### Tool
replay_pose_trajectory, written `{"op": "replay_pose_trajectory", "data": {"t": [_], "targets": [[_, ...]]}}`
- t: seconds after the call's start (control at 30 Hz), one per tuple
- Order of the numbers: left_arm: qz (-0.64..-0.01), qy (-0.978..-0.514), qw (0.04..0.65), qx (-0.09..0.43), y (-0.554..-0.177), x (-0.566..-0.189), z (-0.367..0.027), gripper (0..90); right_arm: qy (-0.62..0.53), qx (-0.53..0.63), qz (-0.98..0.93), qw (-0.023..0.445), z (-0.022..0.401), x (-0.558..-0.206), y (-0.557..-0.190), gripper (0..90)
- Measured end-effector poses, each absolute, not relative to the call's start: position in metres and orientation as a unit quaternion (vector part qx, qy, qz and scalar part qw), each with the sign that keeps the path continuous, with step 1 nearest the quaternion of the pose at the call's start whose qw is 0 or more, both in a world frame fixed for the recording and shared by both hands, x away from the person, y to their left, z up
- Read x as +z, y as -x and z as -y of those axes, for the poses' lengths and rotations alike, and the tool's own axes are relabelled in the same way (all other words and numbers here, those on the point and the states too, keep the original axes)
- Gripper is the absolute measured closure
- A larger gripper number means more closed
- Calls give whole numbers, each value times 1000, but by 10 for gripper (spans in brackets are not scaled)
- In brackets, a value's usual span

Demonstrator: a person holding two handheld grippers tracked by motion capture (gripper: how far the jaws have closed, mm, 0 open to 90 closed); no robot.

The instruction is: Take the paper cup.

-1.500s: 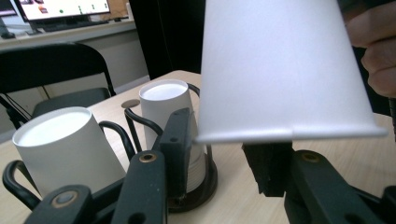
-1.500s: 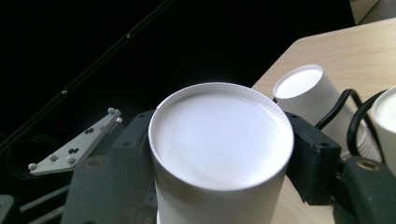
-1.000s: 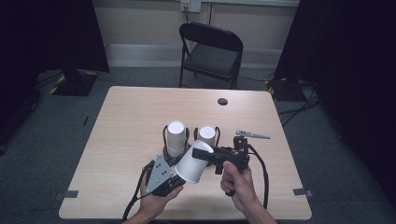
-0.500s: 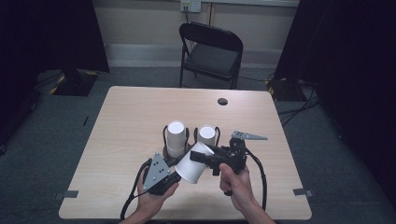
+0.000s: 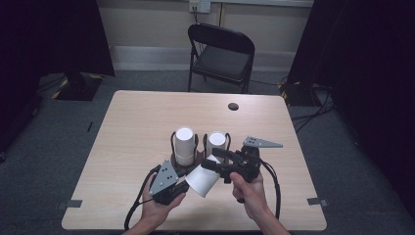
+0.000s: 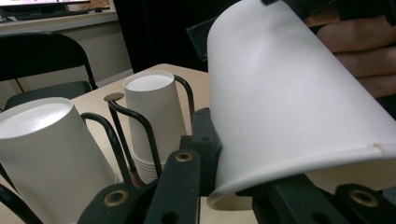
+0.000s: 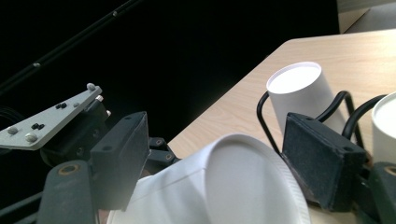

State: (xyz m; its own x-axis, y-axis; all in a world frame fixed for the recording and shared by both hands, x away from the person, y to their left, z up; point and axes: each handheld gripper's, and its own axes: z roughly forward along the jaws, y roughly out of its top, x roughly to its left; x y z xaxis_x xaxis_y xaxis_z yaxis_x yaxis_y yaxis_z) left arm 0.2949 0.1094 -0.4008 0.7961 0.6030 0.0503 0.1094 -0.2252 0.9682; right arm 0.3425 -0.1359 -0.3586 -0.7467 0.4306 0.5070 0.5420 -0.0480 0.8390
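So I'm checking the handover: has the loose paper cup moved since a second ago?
Yes. The loose paper cup has sunk slightly toward the table's near edge, away from the cup holder.

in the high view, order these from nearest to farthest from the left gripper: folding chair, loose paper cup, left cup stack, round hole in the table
1. loose paper cup, at the left gripper
2. left cup stack, just beyond
3. round hole, far right of table
4. folding chair, behind the table

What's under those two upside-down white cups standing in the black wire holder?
Under the far cup, rims of more stacked cups show. The wire holder stands on the table. The cups hide anything inside.
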Motion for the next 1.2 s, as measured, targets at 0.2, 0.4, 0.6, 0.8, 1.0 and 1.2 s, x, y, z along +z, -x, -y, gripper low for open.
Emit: {"op": "replay_pose_trajectory", "data": {"t": [0.2, 0.4, 0.6, 0.8, 1.0, 1.2], "targets": [[-242, -757, 571, 205, -298, -401, -113, 841, 348, -630, 694, 30, 137, -356, -342, 227], [-252, -768, 556, 191, -303, -401, -118, 848, 346, -628, 697, 11, 140, -355, -343, 227], [-255, -789, 524, 194, -309, -400, -122, 848, 340, -621, 706, -15, 142, -354, -343, 228], [-250, -812, 497, 174, -315, -398, -123, 851, 336, -602, 723, -43, 143, -353, -342, 250], [-268, -836, 457, 142, -319, -402, -119, 861, 317, -583, 746, -58, 144, -354, -342, 269], [-259, -868, 406, 122, -322, -408, -108, 860, 303, -551, 777, -32, 140, -361, -344, 263]]}}
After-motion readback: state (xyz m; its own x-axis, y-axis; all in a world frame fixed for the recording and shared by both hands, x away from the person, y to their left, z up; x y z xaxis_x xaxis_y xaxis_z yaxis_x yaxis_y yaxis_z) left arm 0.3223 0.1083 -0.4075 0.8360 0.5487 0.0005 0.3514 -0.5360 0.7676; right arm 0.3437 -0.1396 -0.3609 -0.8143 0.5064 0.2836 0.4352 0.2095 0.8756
